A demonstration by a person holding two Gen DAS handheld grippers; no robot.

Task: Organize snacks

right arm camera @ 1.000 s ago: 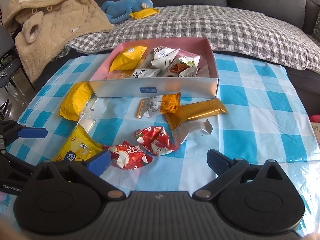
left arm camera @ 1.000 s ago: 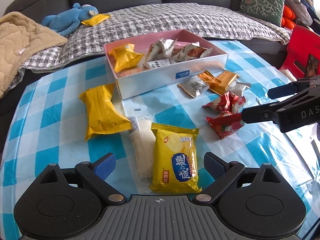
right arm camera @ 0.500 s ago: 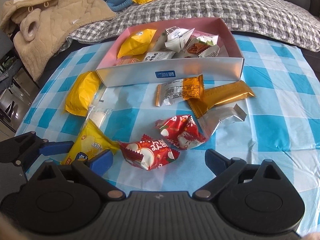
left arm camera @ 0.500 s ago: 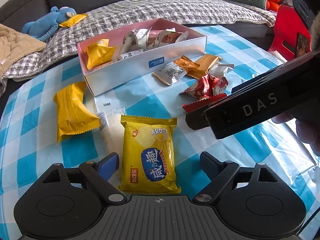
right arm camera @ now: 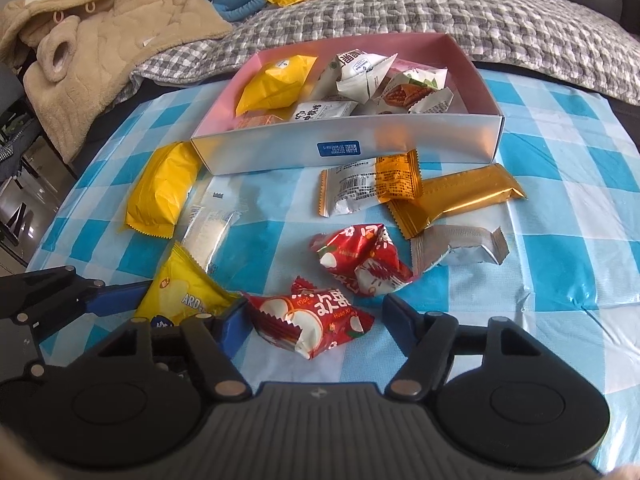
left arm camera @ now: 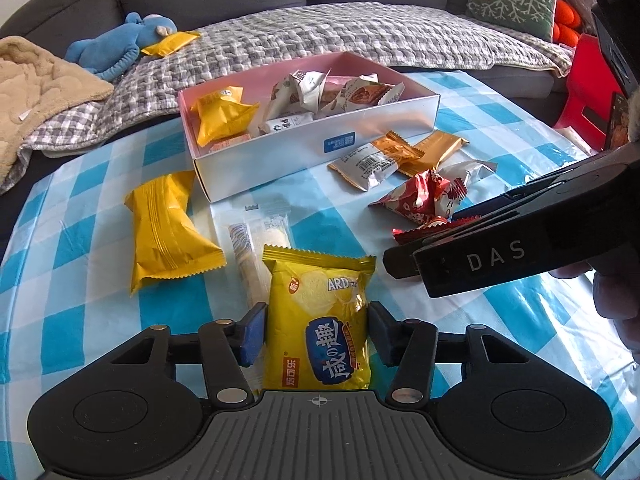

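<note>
Snacks lie scattered on the blue-checked tablecloth [left arm camera: 80, 216] in front of a pink-lined box [left arm camera: 308, 160] already part-filled with packets. The left gripper [left arm camera: 316, 334] is closing around the yellow chip packet [left arm camera: 320, 320]; its blue pads sit right at the packet's two edges, apparently just touching. The right gripper [right arm camera: 312, 322] is closing too, with a red wrapped snack [right arm camera: 312, 320] between its fingers; the left pad is at the wrapper, the right pad still apart from it.
</note>
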